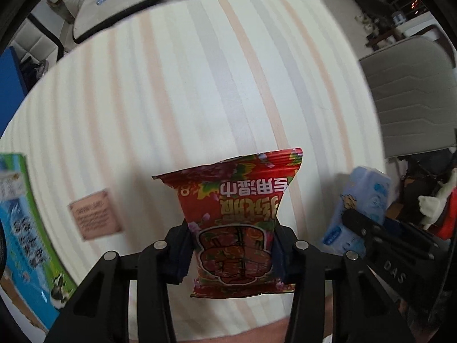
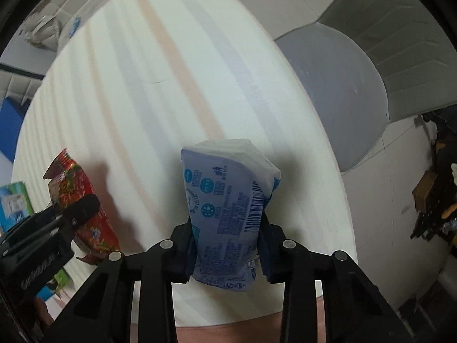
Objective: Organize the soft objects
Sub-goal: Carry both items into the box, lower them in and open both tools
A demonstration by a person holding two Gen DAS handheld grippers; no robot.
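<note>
Striped tablecloth (image 1: 200,85), grey chair (image 1: 411,97) beside, left claw (image 1: 232,245) pinching red packet (image 1: 240,214), right claw (image 2: 227,245) pinching blue tissue pack (image 2: 228,208)

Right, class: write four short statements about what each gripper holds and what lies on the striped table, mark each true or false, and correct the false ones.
1. The left gripper grips a red printed foil packet. True.
2. The right gripper is open. False: it is shut on a pale blue soft tissue pack.
3. A small pink card lies on the striped table. True.
4. Both packs rest flat on the table. False: both are gripped.
</note>
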